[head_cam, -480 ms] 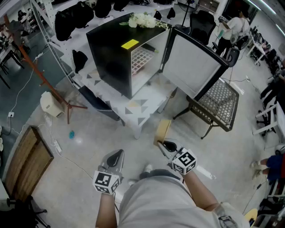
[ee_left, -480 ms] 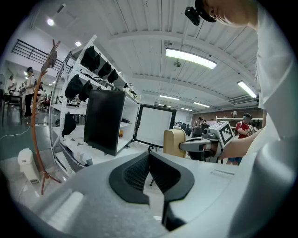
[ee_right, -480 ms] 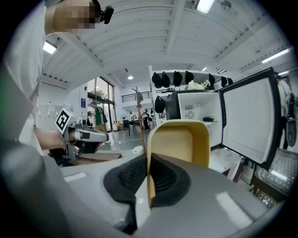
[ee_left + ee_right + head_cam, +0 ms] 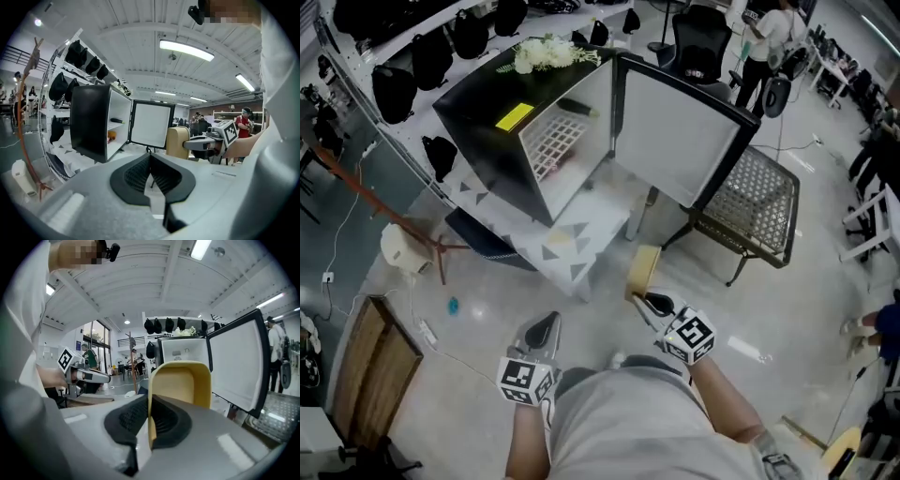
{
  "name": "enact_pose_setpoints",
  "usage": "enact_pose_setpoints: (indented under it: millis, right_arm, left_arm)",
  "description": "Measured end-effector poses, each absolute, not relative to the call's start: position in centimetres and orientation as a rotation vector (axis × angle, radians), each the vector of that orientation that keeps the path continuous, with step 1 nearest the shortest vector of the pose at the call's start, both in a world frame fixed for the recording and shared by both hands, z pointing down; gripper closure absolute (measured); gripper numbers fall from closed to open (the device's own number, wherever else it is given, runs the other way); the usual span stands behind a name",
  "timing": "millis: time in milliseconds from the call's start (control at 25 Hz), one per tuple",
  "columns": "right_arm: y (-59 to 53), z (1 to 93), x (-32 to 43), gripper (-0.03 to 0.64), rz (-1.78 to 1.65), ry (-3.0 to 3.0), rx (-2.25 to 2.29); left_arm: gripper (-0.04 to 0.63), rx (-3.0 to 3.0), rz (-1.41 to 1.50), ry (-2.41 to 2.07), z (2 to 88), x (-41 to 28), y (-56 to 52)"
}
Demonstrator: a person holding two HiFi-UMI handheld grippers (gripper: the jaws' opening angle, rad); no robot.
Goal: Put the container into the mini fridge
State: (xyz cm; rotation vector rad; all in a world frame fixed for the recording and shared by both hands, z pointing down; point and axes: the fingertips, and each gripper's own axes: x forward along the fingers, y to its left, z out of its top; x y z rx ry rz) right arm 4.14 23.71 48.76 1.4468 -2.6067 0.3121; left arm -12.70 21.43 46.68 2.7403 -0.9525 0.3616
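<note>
The black mini fridge [image 4: 487, 141] stands on a low white table [image 4: 572, 239] ahead, its door [image 4: 675, 136] swung open to the right, with wire shelves showing inside. My right gripper [image 4: 649, 302] is shut on the wall of a yellow container [image 4: 642, 270], held upright above the floor short of the table. In the right gripper view the container [image 4: 180, 383] rises between the pads of the right gripper [image 4: 150, 401], with the fridge [image 4: 180, 352] behind it. My left gripper [image 4: 546, 323] is shut and holds nothing. In its own view the left gripper [image 4: 150, 157] faces the fridge [image 4: 96, 122].
A metal mesh chair [image 4: 755, 211] stands right of the open door. White flowers [image 4: 546, 53] lie on top of the fridge. A white jug [image 4: 398, 248] and a wooden board [image 4: 370, 375] are on the floor at the left. A person [image 4: 764, 37] stands far back.
In the head view the fridge and table have shifted left and sit a little nearer. Both grippers keep their places in the picture, the container still held.
</note>
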Motion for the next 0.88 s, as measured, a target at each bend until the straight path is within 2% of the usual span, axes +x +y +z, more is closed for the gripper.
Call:
enact_pose_setpoints:
  millis: [480, 880]
  right_arm:
    - [21.4, 50.2, 7.3, 0.603, 0.414, -2.583, 1.559]
    - [14.3, 49.5, 7.0, 0.603, 0.424, -2.475, 1.712]
  left_arm:
    - [0.586, 2.792, 0.472, -0.806, 47.7, -7.8, 17.4]
    - [0.586, 2.885, 0.463, -0.506, 47.2, -5.4, 9.7]
